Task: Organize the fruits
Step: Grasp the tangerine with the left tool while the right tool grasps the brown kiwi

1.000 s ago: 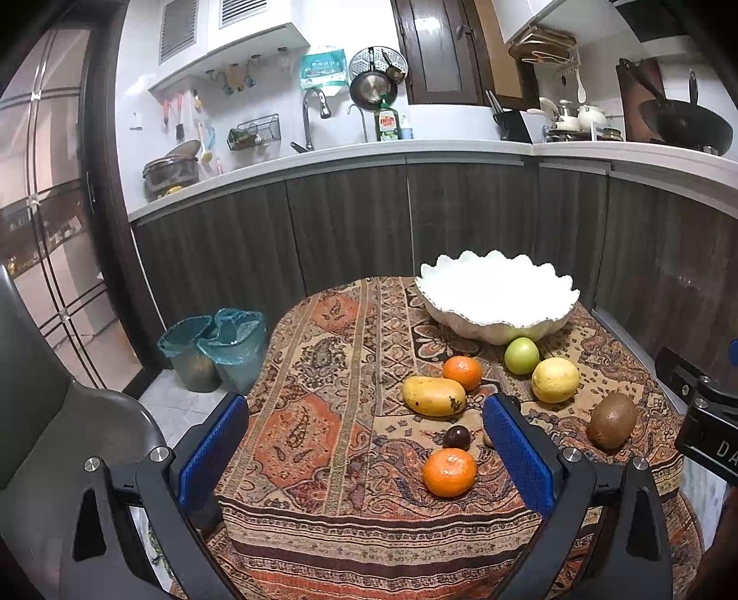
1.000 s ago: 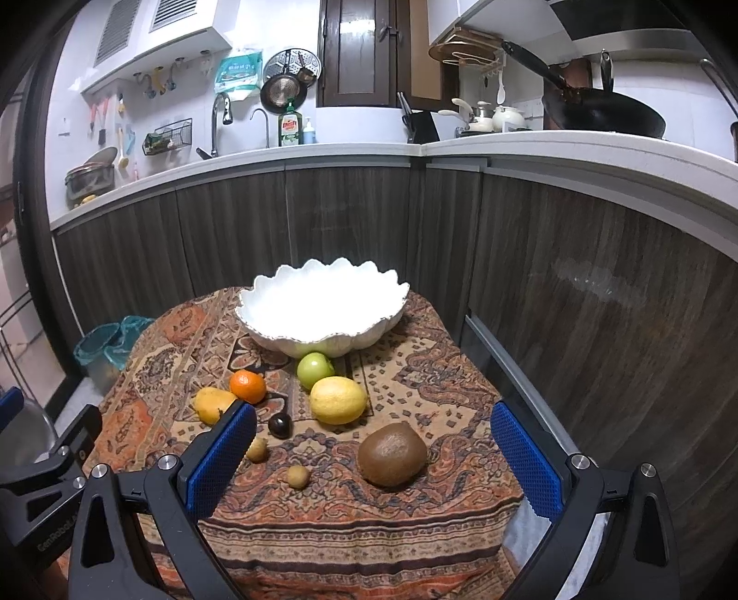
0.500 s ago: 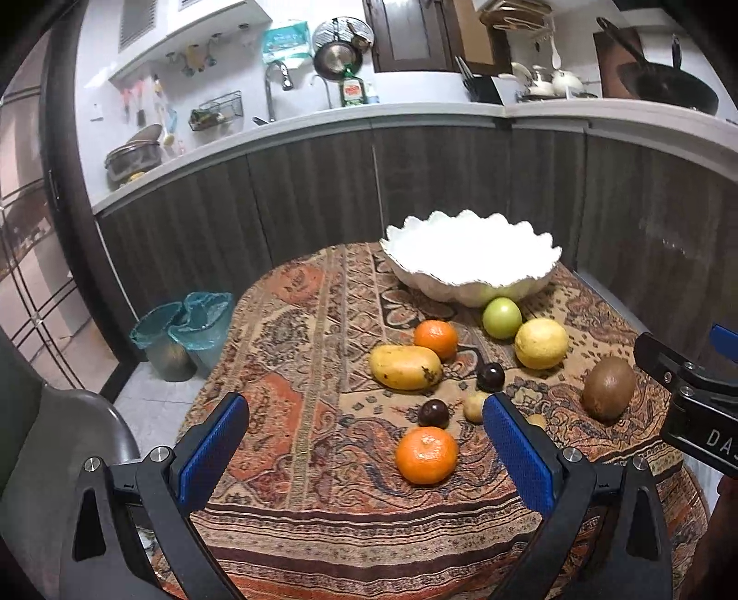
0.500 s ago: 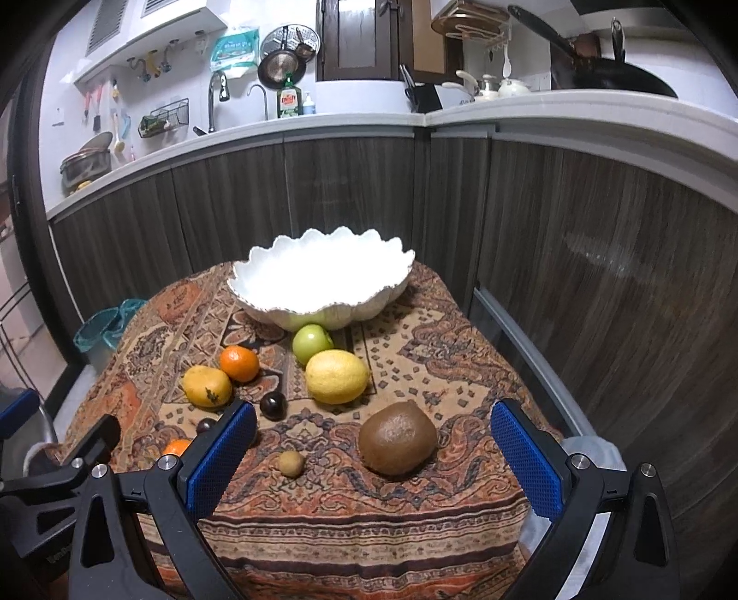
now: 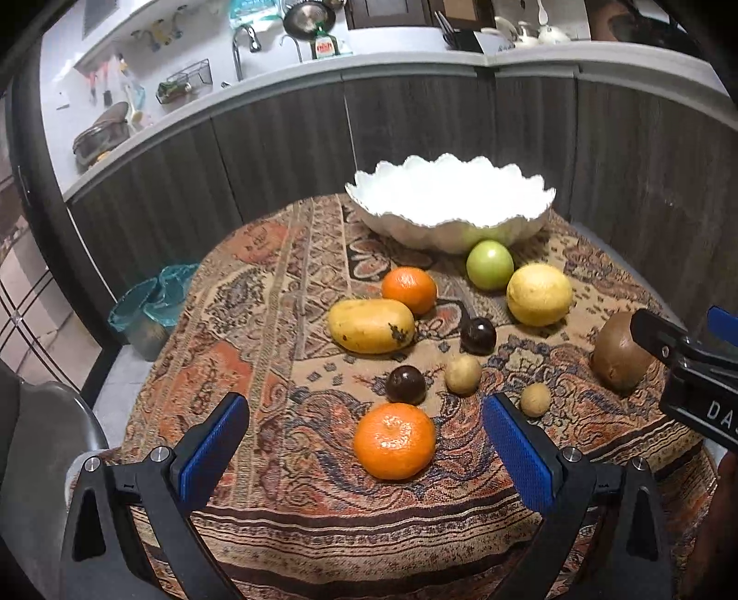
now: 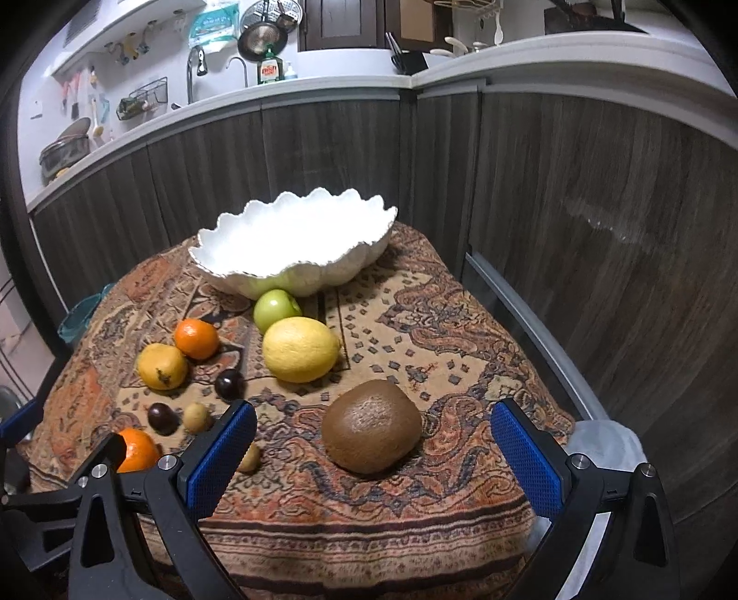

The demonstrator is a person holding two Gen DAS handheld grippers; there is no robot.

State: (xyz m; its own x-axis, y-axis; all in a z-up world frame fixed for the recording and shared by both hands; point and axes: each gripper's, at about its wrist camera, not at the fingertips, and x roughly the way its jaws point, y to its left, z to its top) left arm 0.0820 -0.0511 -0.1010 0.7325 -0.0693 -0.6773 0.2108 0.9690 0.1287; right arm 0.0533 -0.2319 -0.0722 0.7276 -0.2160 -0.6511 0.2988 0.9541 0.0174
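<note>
Both tongs stood wide apart, holding nothing. The left tongs (image 5: 364, 443) framed the near round orange mandarin (image 5: 394, 447); the right tongs (image 6: 373, 443) framed the brown fuzzy kiwi (image 6: 371, 425). Every fruit lay on the patterned-cloth desk (image 6: 438, 332) before the white scalloped ceramic bowl (image 6: 295, 240).

home kitchen. evidence: curved pale grey counter (image 5: 415, 69) over dark wood-grain cabinet fronts (image 6: 323, 152); chrome sink tap (image 5: 242, 46); green dish-soap bottle (image 6: 269, 69); round metal pan hung on the wall (image 6: 261, 39); black knife block (image 6: 408, 60).
</note>
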